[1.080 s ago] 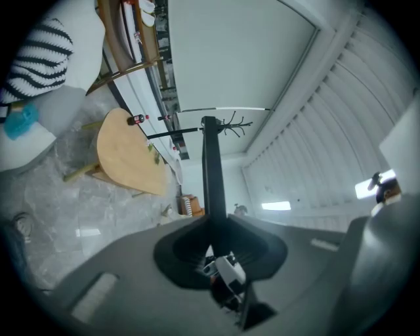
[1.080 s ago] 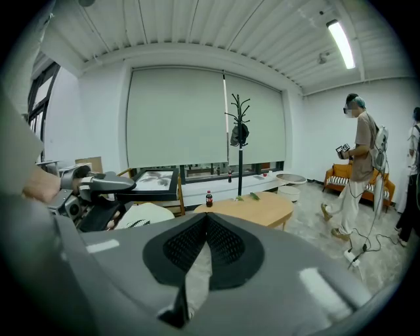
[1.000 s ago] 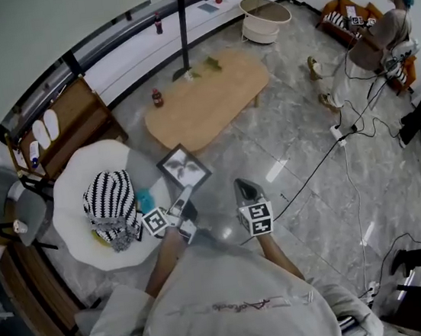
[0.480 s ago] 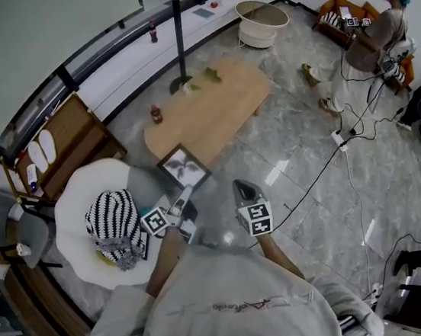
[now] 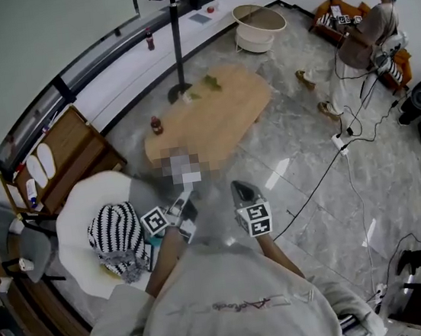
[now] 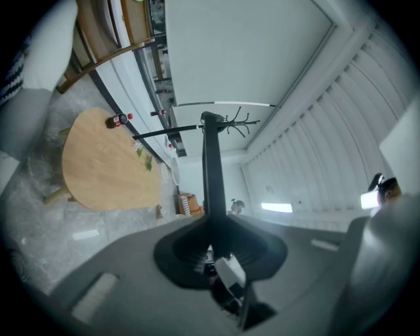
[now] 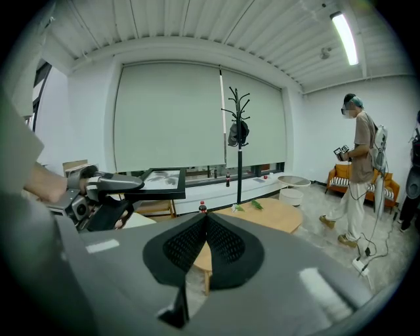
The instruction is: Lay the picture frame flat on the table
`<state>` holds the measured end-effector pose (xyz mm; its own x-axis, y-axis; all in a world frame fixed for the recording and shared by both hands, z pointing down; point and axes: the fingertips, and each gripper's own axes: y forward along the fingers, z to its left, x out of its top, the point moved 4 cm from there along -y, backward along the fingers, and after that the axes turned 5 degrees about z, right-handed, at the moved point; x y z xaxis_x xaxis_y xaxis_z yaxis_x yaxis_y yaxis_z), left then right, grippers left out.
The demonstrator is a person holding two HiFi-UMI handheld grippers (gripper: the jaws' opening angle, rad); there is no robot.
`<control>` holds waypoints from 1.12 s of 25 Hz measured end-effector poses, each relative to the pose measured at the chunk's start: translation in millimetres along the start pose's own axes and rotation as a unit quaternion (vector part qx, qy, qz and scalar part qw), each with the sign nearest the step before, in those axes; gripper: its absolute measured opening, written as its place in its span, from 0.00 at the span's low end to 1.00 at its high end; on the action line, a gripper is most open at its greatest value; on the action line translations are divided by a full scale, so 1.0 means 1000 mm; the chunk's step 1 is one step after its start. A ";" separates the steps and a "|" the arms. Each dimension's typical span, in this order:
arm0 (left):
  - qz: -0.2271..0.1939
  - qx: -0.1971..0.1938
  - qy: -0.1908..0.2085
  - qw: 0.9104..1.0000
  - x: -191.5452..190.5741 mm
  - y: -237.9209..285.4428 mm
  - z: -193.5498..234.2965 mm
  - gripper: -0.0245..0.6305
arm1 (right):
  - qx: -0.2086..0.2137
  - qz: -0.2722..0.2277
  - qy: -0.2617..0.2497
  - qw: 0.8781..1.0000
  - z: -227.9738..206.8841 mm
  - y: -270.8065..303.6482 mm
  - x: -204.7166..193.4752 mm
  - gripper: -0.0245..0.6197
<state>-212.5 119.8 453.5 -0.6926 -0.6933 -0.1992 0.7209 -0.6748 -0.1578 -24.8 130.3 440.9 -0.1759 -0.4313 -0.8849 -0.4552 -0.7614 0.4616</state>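
Observation:
My left gripper (image 5: 183,198) is shut on the black picture frame (image 7: 155,186). It holds the frame by one edge, roughly level, in the air ahead of me. In the left gripper view the frame (image 6: 210,170) shows edge-on, a dark bar rising from between the jaws of the left gripper (image 6: 212,237). The right gripper view shows the left gripper (image 7: 134,184) at the left with the frame sticking out of it. My right gripper (image 5: 238,186) hangs beside it, shut and empty, with its pads (image 7: 220,239) touching. The oval wooden table (image 5: 211,117) lies ahead, beyond the frame.
A cola bottle (image 5: 156,124) and green bits (image 5: 212,85) sit on the wooden table. A coat stand (image 5: 176,37) rises behind it. A white seat (image 5: 78,211) with a striped cushion (image 5: 116,231) is at my left. Another person (image 5: 366,35) stands far right, with cables (image 5: 331,151) on the floor.
I have walked toward the wooden table: it sits lower and closer in the head view, and the white seat has slid back at my left. Both grippers keep their pose, the frame still held.

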 end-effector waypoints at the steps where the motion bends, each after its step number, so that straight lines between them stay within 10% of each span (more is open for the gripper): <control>1: 0.001 0.000 0.001 1.000 0.003 0.001 0.001 0.14 | 0.000 0.000 0.001 1.000 0.001 0.003 0.001 0.04; 28: 0.008 0.005 -0.003 1.000 0.003 0.018 0.016 0.14 | -0.007 -0.005 0.009 1.000 -0.018 0.007 -0.011 0.04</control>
<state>-201.5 101.3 465.7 -0.6816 -0.7049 -0.1964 0.7312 -0.6665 -0.1454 -10.1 120.9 454.8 -0.1552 -0.4326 -0.8881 -0.4452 -0.7719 0.4538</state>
